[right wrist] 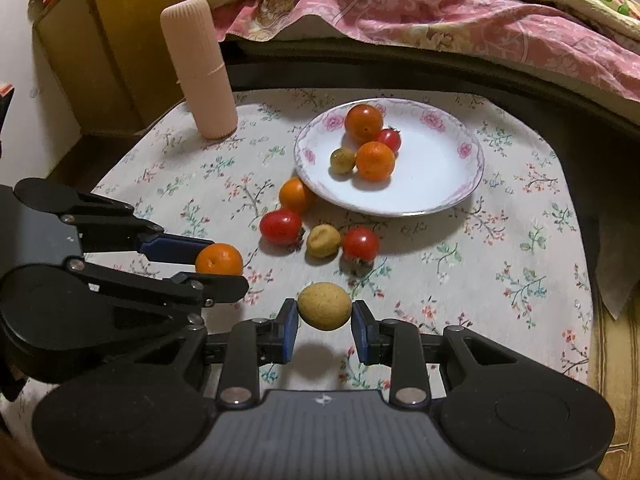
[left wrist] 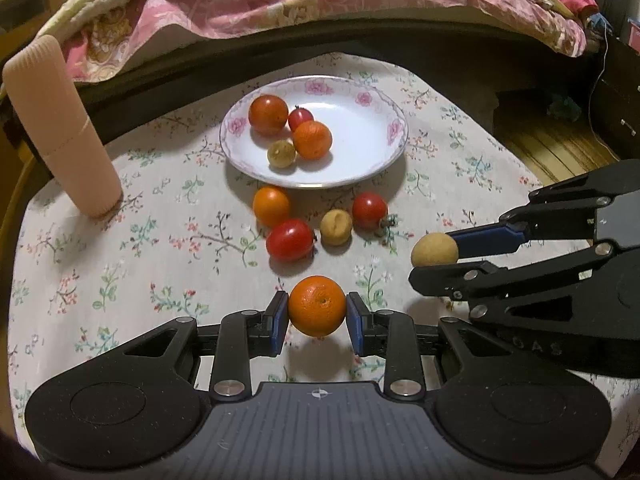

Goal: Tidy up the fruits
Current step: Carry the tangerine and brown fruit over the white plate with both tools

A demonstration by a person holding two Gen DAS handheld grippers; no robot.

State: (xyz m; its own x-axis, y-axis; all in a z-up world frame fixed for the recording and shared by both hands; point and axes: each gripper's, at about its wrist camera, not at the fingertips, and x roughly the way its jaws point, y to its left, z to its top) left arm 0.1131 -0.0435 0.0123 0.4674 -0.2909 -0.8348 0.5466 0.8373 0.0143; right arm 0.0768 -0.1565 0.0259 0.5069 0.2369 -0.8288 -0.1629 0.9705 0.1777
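My left gripper is shut on a small orange, held just above the floral tablecloth; the same orange shows in the right wrist view. My right gripper is shut on a tan longan, seen from the side as the longan in the left wrist view. A white plate with pink flowers holds two oranges, a cherry tomato and a longan. In front of the plate lie an orange, two tomatoes and a longan.
A tall pink ribbed bottle stands at the table's left side. A bed with a pink quilt runs behind the table. A wooden cabinet stands at the far left; wooden floor shows on the right.
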